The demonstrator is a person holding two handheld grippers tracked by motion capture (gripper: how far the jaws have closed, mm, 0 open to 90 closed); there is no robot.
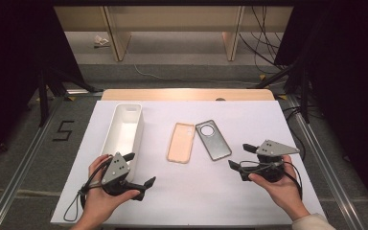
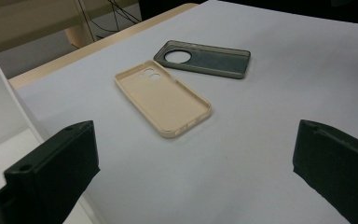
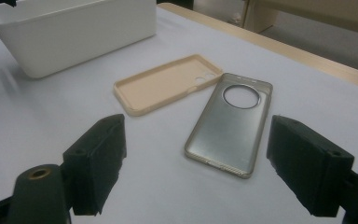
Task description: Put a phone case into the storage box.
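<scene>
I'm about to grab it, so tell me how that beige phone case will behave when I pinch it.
The beige phone case is an empty thin-walled shell, so probably light and bendy. It lies flat, open side up, so it should slide rather than tip, and its raised rim offers an edge to pinch.

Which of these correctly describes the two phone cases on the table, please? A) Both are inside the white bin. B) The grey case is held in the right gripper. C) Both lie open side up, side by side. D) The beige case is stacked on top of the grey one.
C: the beige case and the grey case lie next to each other on the table, hollow sides up, outside the white bin.
</scene>
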